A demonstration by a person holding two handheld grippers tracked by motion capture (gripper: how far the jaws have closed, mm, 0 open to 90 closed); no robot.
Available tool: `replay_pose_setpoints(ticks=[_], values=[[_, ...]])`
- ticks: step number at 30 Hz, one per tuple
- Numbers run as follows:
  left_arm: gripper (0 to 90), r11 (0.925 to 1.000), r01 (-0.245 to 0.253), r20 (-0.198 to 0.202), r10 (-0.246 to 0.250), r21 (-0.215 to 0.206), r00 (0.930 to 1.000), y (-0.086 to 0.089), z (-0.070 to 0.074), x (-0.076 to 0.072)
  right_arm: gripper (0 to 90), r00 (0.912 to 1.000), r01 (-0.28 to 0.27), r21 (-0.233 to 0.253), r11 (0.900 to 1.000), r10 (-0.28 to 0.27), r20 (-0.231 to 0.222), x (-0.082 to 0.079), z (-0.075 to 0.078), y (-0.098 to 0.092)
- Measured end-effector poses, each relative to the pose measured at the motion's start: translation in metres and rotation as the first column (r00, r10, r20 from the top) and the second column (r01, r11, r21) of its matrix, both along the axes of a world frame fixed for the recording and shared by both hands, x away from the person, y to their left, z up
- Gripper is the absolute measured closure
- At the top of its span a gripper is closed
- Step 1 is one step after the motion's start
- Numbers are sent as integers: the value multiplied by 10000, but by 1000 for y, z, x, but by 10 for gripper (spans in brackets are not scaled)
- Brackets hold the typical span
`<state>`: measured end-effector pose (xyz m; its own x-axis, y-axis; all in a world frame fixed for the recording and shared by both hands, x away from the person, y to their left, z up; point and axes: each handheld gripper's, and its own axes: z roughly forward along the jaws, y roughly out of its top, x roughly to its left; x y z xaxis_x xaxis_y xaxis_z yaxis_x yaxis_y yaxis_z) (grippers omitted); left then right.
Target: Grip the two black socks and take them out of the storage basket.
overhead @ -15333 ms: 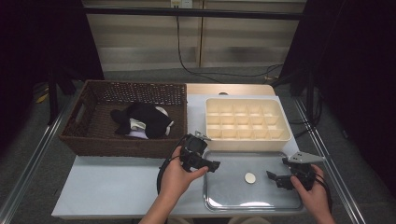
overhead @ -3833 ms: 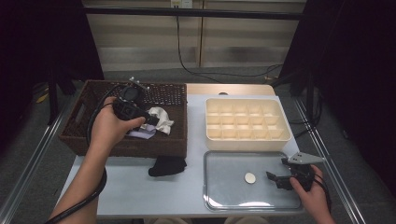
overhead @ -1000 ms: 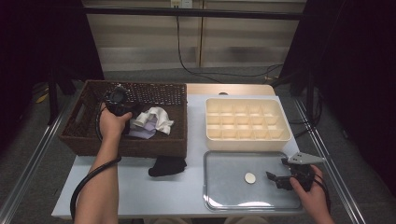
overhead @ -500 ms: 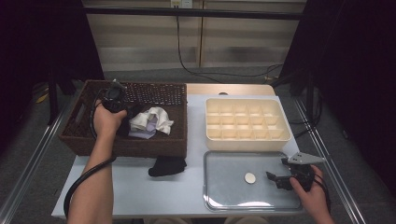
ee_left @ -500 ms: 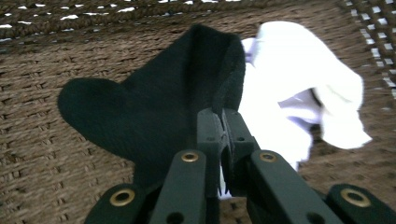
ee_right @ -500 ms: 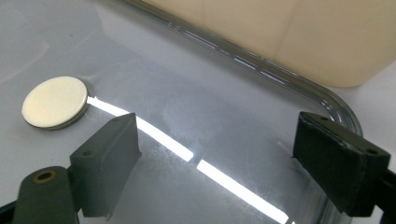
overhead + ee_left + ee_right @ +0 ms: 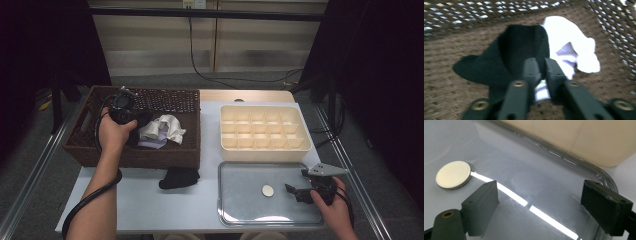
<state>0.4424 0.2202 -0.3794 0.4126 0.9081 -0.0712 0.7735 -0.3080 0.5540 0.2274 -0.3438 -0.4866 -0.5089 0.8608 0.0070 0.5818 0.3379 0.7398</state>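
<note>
Two grippers are at work, well apart; we hold the left gripper [image 7: 131, 114] inside the wicker basket [image 7: 90, 145] at the table's left, and the right gripper [image 7: 295, 191] low over the metal tray [image 7: 240, 210] at the front right; in the left gripper view its jaws stand nearly together, pinching the edge of a black sock [image 7: 506, 57] that lies on the basket's woven floor; a white cloth [image 7: 574, 50] lies just beside that sock, touching it on one side, with a pale lilac piece showing under it; from the high view the white cloth [image 7: 162, 129] sits near the middle of the basket, right beside our left hand [image 7: 114, 134]; a second black sock [image 7: 179, 177] lies on the table, in front of the basket and just left of the tray; the right gripper's jaws are spread wide with nothing between them, resting over the tray's bare surface; a small round disc [image 7: 453, 175] lies on the tray near one jaw, not touching it; the cream compartment box [image 7: 264, 132] stands behind the tray.
</note>
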Motion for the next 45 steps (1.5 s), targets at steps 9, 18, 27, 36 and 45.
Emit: replay_pose_setpoints(ticks=[9, 18, 27, 36, 45], values=[[454, 9965, -818, 368, 811, 183, 9960, 12, -5, 8, 141, 10000, -15, 7, 10000, 15, 6, 0, 0, 0], [403, 9876, -1553, -63, 1555, 232, 9878, 17, -29, 23, 140, 10000, 9, 1, 10000, -9, -13, 0, 0, 0], [638, 9847, -1699, -851, 1661, -396, 9824, 19, -51, 30, 141, 10000, -6, 7, 10000, 6, 7, 0, 0, 0], [868, 9903, -1254, -895, 1198, -604, 9888, 15, -17, 25, 141, 10000, -19, 8, 10000, 19, 7, 0, 0, 0], [878, 9918, -732, -869, 642, -1052, 9941, 11, 12, 13, 140, 10000, -10, 4, 10000, 10, 3, 0, 0, 0]])
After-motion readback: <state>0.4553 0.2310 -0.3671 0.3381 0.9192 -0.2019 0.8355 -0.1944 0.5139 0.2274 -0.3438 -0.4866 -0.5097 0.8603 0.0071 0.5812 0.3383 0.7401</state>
